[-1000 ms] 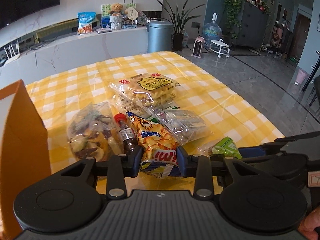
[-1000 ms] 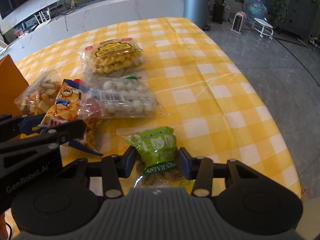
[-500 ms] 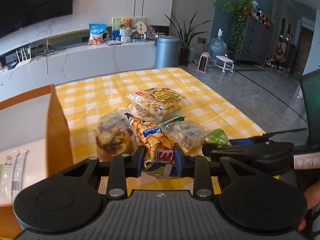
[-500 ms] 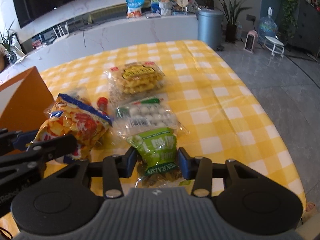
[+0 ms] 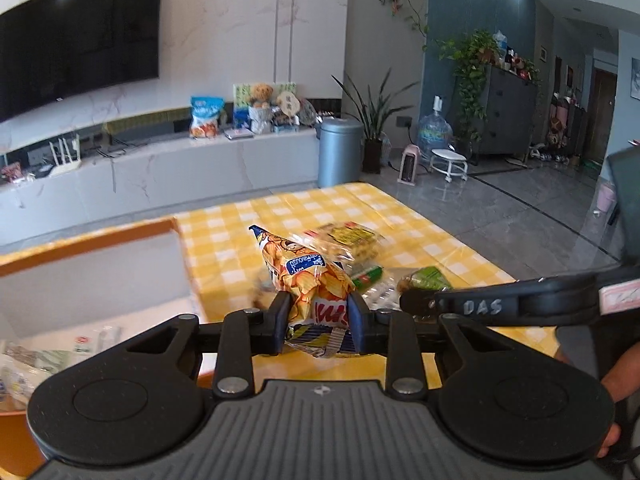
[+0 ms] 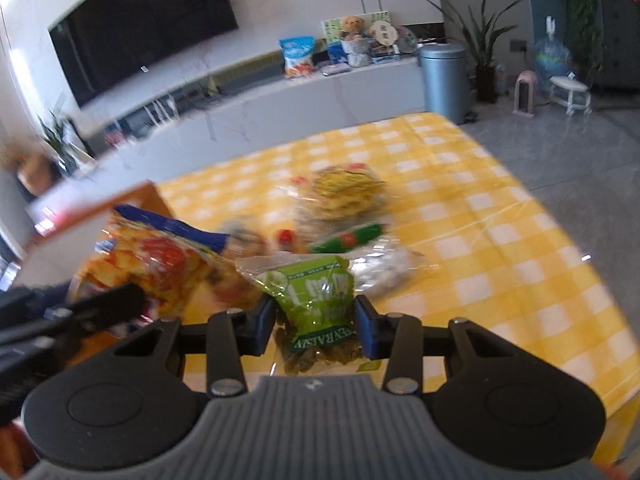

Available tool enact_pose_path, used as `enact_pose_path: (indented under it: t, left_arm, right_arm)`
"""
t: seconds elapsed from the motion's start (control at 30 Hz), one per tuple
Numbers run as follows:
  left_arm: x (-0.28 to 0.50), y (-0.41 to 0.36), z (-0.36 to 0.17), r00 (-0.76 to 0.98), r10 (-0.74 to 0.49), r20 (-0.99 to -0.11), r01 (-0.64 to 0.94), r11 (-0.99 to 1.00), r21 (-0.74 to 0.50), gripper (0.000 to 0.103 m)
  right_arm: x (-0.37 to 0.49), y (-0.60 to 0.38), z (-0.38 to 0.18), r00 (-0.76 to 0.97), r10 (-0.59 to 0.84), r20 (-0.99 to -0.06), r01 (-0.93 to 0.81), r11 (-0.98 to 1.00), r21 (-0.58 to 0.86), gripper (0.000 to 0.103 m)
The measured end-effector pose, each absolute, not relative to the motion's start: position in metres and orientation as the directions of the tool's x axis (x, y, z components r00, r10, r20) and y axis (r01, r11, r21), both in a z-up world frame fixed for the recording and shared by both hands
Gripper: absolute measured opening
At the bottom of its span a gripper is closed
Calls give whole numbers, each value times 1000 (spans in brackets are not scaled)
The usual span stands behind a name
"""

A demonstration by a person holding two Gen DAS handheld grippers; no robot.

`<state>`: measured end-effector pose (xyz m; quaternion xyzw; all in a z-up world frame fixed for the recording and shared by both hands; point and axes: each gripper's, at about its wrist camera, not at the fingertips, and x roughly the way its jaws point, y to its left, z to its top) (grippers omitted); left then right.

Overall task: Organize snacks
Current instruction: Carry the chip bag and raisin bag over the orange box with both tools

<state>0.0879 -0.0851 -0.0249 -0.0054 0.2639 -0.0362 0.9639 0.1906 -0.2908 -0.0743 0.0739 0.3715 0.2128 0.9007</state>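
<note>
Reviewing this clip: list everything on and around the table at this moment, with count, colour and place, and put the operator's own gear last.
chip bag: 1, orange-yellow, between the left pads, off the table
raisin bag: 1, green, between the right pads
waffle pack: 1, clear with yellow label, mid-table
clear pack of white balls: 1, beside the raisin bag
box: 1, orange outside, white inside, left of the snacks, a few packets in it
tablecloth: 1, yellow-white check
bin: 1, grey, on the floor beyond the table
left gripper: black, clamped on the chip bag
right gripper: black, clamped on the raisin bag
</note>
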Motion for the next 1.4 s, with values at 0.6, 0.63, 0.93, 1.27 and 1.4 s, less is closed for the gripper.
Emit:
enact_pose_path:
  t: [0.6,0.63,0.93,1.27,1.4]
  left_arm:
    - [72,47,15,873,152,-463,-172,985,-1,34]
    - [75,57,13,865,150,-478,-181,983,-19,34]
    - [126,114,-20,744,13,-668,-143,980,-141,34]
    - [153,139,-61,647,-22,-762,-115,985,-125,34]
    - [154,139,-64,639,-52,-767,-87,987,-139,34]
  right_arm:
    - [169,-145,27,467,703,-537,-620,693,368,40]
    - [170,-131,28,458,696,-552,-634,692,345,40]
    - [196,-28,0,388,542,-745,-717,686,126,39]
    - [238,26,-54,333,379,-864,-848,521,-98,39]
    - [242,39,-63,351,334,-875,-892,404,-203,39]
